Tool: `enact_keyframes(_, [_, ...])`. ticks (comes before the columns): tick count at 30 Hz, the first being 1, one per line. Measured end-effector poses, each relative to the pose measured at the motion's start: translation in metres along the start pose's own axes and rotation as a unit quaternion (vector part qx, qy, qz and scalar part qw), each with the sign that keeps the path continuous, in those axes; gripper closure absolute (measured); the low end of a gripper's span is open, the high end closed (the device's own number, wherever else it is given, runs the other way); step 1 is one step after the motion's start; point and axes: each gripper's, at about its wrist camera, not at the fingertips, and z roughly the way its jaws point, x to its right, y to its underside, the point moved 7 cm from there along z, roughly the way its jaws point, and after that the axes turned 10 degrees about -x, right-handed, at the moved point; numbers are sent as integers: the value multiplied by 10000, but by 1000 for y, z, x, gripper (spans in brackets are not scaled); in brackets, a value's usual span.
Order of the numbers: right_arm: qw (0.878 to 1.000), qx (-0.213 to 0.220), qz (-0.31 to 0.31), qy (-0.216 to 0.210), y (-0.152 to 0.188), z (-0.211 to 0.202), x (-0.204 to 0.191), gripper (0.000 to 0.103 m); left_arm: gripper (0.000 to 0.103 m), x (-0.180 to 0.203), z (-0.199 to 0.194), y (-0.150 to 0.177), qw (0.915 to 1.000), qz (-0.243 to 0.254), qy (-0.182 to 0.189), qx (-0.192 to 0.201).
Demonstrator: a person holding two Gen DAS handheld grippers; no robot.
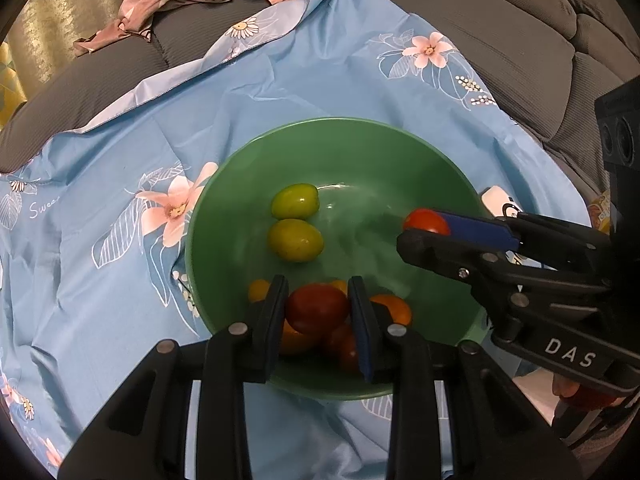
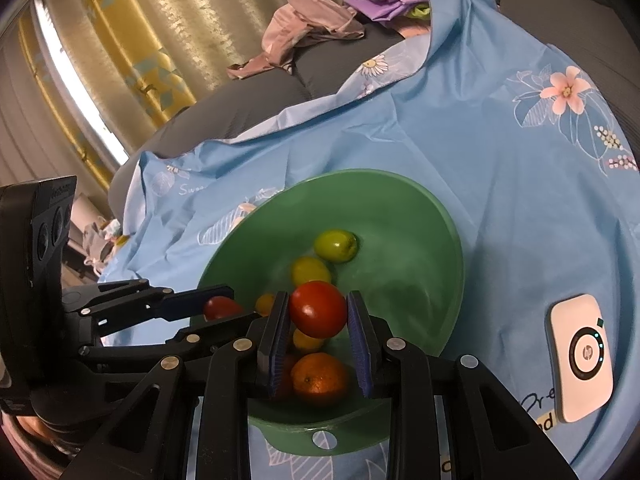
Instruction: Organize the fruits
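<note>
Looking through the left wrist view first, I see my left hand-held gripper [image 1: 318, 312] clenched on a dark red tomato [image 1: 317, 307], held low over the near side of the green bowl [image 1: 224, 200]. Under it lie more orange and red fruits, and two green ones [image 1: 295, 222] sit apart near the bowl's middle. My right hand-held gripper [image 1: 424, 226] reaches in from the right, grasping a small red tomato [image 1: 426, 220] above the bowl's right wall. The risk I judge here: both tools crowd one bowl, so a careless swing could knock the fingers together and shake a tomato loose. Squeezing harder could also burst the soft skin.

Through the right wrist view, the red tomato [image 2: 318, 310] sits squarely between my right gripper's [image 2: 318, 312] blue pads [image 2: 358, 344], touching the left pad; contact on the right pad is hard to tell, so the grip may be thin. An orange [image 2: 319, 378] lies directly below it. The left gripper [image 2: 218, 306] shows at left with its tomato [image 2: 220, 307] pinched over the rim. The bowl rests on a blue floral cloth [image 2: 480, 160] over a sofa, so it could tip if pushed. A white device [image 2: 582, 358] lies near on the right.
</note>
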Motion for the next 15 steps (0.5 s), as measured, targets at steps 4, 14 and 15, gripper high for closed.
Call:
enact_keyframes(4, [10000, -21, 7, 39, 0, -1, -1, 73, 56, 0, -2, 1, 10000, 1, -41, 25])
enact_keyframes(14, [9996, 8, -8, 273, 1, -19, -3, 68, 26, -4, -27, 6, 9995, -150, -206, 206])
enact_keyframes(15, [9995, 15, -22, 324, 1, -22, -4, 67, 21, -6, -32, 7, 9992, -201, -245, 236])
